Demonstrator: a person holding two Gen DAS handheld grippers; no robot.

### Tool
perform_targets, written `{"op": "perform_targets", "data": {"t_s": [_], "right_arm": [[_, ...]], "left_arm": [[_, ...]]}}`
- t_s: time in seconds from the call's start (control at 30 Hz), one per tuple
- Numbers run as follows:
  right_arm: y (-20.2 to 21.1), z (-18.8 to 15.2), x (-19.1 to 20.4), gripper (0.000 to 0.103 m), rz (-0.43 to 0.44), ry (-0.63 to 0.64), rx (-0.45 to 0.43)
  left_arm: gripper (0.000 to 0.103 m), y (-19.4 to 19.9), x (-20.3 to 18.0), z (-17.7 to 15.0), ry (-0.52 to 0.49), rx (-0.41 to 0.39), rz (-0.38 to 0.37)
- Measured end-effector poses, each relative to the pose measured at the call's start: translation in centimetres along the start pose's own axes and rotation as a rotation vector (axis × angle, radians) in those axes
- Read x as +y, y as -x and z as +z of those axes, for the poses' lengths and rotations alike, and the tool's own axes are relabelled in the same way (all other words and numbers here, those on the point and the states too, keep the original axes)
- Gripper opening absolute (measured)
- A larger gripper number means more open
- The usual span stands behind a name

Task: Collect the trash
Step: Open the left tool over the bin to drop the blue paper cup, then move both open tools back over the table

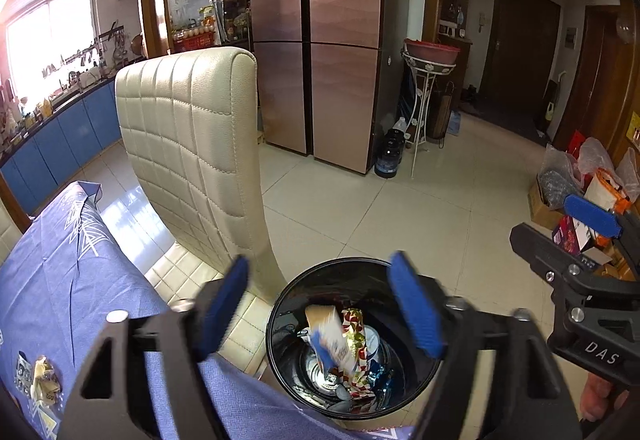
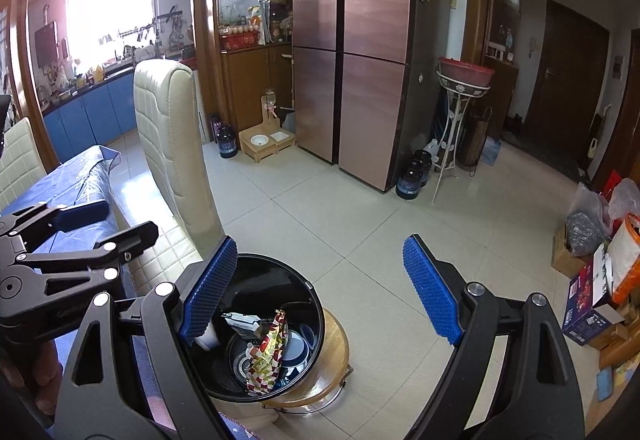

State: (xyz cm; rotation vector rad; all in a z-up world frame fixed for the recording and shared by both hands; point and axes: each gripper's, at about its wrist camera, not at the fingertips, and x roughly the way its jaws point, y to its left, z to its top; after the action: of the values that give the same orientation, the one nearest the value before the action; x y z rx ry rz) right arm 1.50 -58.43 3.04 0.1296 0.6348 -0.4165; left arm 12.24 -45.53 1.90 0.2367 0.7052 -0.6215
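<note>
A black round bin (image 1: 276, 324) stands beside the table and holds wrappers, among them a red-and-gold checked one (image 1: 358, 344) and a blurred tan-and-blue packet (image 1: 326, 336). My left gripper (image 1: 320, 304) is open and empty right above the bin. My right gripper (image 2: 320, 288) is open and empty, above the bin's (image 2: 316, 296) right rim; the checked wrapper (image 2: 268, 352) shows inside. Crumpled wrappers (image 1: 42, 380) lie on the blue tablecloth (image 1: 60, 280) at the lower left.
A cream quilted chair (image 1: 192, 160) stands just behind the bin. The bin rests on a wooden stool (image 2: 332, 356). Boxes and bags (image 2: 600, 260) sit on the floor at the right. A copper fridge (image 2: 352, 40) and plant stand (image 2: 460, 120) stand farther back.
</note>
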Motion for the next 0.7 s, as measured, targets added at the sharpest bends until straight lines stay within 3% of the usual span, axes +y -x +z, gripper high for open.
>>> {"op": "perform_targets", "data": {"t_s": [0.13,0.7], "right_arm": [[-0.1,-0.1,0.0,0.085,0.005,-0.002,0.006],[0.4,-0.1,2.9,0.094,0.072,0.1,0.004]], "left_arm": [[0.087,0.1,0.0,0.1,0.005,-0.002,0.005],[0.088,2.0,2.4,-0.2,0.051,-0.012,0.068]]}}
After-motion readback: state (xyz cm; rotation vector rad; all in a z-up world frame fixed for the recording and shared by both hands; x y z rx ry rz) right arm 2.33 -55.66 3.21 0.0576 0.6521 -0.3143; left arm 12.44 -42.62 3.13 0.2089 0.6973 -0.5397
